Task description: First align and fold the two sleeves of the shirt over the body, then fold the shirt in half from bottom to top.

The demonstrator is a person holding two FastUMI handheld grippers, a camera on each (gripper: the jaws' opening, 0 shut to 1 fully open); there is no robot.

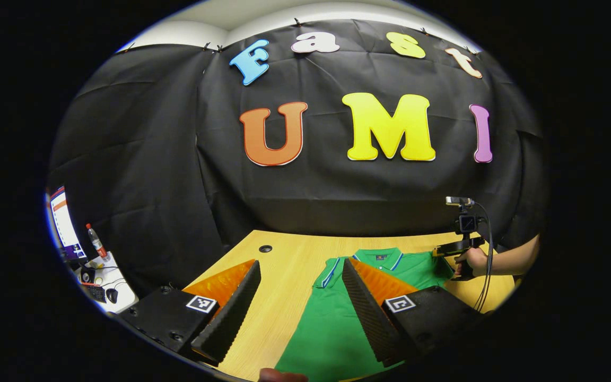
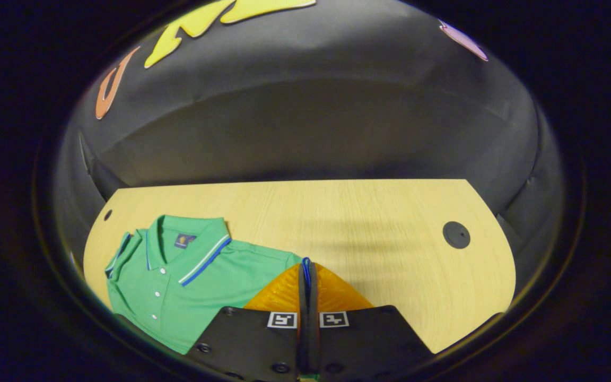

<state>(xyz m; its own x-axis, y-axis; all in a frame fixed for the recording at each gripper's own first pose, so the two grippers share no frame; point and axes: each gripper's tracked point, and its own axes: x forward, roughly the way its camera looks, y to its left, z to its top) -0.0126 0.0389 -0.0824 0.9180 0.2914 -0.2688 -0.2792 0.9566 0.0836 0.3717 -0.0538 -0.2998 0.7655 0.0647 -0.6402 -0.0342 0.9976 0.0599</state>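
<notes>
While the left tongs (image 1: pixel 300 307) gape, the right tongs (image 2: pixel 306 278) pinch the shirt's (image 2: pixel 199 276) sleeve (image 2: pixel 306 263); wooden table (image 2: pixel 369 223), black-draped booth.

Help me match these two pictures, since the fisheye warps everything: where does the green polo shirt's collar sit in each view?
Left gripper view: the collar sits right of centre, low, beyond the left gripper and its open fingers.
Right gripper view: the collar lies at lower left, left of the right gripper, which is shut on the sleeve edge.
Shared landmark: the wooden table, also.
</notes>
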